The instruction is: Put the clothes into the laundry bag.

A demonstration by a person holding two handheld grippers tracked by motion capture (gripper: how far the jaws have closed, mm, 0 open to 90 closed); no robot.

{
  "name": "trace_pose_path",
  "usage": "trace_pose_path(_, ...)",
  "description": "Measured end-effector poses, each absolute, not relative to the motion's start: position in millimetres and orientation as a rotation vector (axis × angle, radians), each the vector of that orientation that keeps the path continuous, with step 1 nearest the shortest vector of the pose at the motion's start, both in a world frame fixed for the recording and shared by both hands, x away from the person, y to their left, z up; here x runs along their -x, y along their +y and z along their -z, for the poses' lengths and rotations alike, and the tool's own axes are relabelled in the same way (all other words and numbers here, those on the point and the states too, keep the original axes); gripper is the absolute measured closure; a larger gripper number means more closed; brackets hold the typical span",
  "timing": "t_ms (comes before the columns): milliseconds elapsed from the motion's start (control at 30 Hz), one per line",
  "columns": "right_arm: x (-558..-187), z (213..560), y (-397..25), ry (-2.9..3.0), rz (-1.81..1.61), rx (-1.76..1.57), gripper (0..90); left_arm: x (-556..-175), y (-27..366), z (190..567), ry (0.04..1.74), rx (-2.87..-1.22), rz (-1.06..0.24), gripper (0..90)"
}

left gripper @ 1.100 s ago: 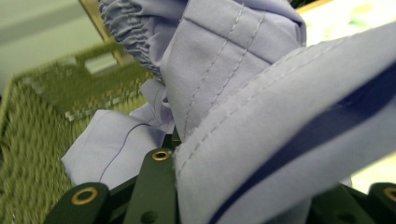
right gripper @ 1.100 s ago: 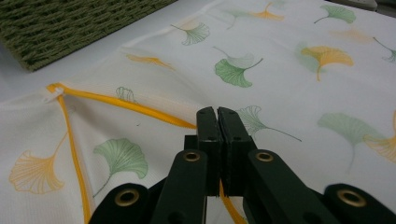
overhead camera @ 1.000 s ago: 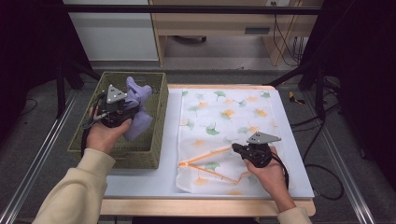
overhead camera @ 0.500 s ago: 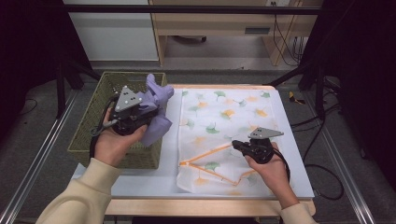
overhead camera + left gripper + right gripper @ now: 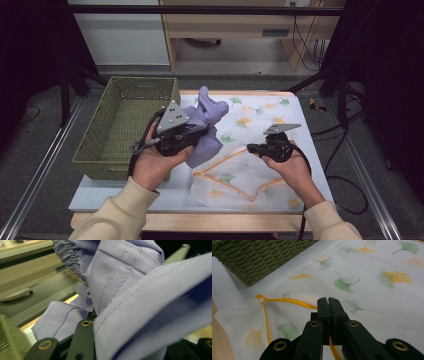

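Left gripper (image 5: 192, 134): I hold it just off the right wall of the green wicker basket (image 5: 125, 125), above the table, with its jaws clamped on a lavender garment (image 5: 207, 127).
Lavender garment: it bunches up around my left gripper, lifted off the table, hanging between the basket and the cloth; one lobe sticks up toward the far side of the basket. In the left gripper view its stitched seams and a gathered elastic edge (image 5: 67, 255) sit right against the jaws.
Right gripper (image 5: 252, 148): I hold it well to the right of the basket, low over the cloth, jaws pressed together on the orange-trimmed edge of the cloth.
Ginkgo-leaf cloth (image 5: 260, 115): white, printed with green and orange leaves, spread on the table to the right of the basket; its near part is folded over, showing the orange trim (image 5: 287, 300), and the fold rises where my right gripper pinches it.
Basket: on the left part of the table, near wall (image 5: 262, 257) in the right gripper view.
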State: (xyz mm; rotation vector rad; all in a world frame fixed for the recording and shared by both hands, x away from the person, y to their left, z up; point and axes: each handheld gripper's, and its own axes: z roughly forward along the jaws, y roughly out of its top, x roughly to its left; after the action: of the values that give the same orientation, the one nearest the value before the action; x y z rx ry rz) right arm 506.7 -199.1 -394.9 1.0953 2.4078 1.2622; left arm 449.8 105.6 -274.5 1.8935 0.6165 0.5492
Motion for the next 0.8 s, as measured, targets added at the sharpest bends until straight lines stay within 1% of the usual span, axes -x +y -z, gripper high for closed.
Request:
trace_pose_path(233,-511.6,389.7,-202.3,2.422,-1.284,-1.123,88.8,-439.5,81.8,283.9,0.562,-1.898,-0.461,68.1)
trace_pose_path(367,-512.6,388.4,-204.2,2.418,-1.306,-1.139,88.8,-432.1,68.3,287.9,0.522,-1.906,-0.431,68.1)
trace_pose_path(600,-515.0,387.6,-209.1,2.395,-1.354,-1.166,88.8,-425.9,56.1,292.6,0.494,-1.902,-0.393,68.0)
trace_pose_path(800,-516.2,385.3,-214.0,2.370,-1.413,-1.198,88.8,-424.5,46.8,309.1,0.492,-1.918,-0.353,68.0)
